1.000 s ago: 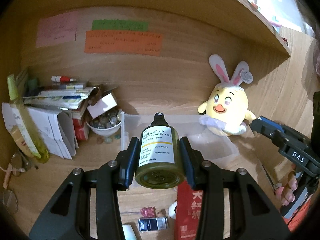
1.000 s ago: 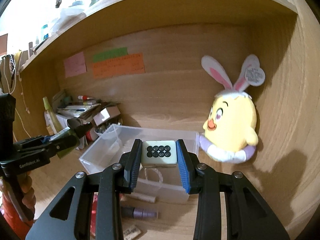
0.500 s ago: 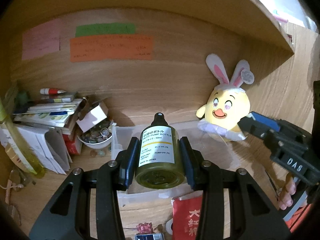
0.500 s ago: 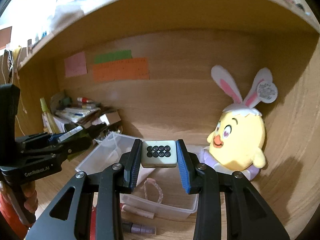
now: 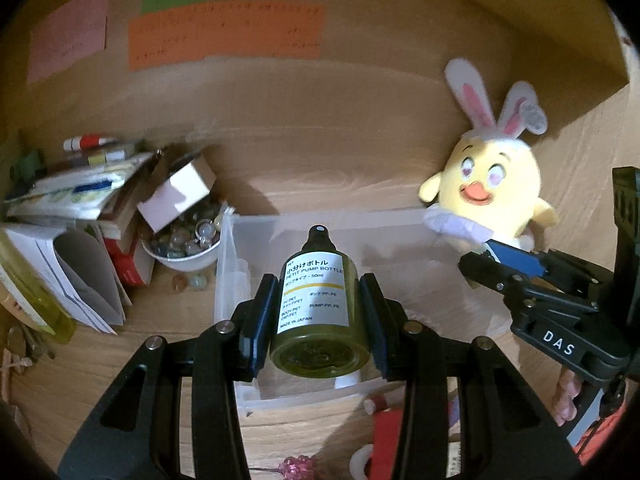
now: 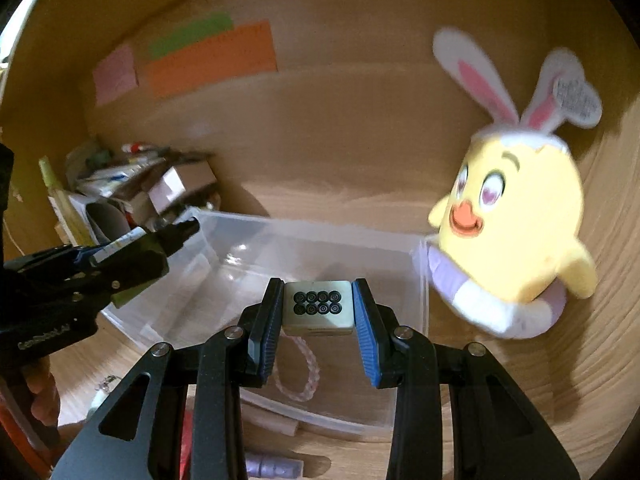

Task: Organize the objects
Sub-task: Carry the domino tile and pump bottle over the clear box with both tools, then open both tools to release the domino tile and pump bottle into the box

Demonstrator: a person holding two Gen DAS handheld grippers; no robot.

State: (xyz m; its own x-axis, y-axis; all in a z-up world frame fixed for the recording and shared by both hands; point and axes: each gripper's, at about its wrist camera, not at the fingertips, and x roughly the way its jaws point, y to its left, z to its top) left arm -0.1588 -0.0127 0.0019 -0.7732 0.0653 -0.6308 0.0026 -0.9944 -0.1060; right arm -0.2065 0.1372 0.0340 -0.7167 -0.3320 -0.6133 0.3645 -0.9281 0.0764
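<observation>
A yellow bunny-eared plush [image 6: 516, 236] leans against the wooden wall under coloured paper notes [image 5: 224, 36].

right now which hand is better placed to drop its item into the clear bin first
Probably the right. The right hand-held gripper holds the mahjong tile over the inside of the clear bin. The left hand-held gripper holds the pump bottle nearer the bin's front left corner.

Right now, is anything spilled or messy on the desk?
Yes. A few glass pebbles lie loose on the wood beside the white bowl, as if spilled, and the small box sits tilted on the bowl's heap.
</observation>
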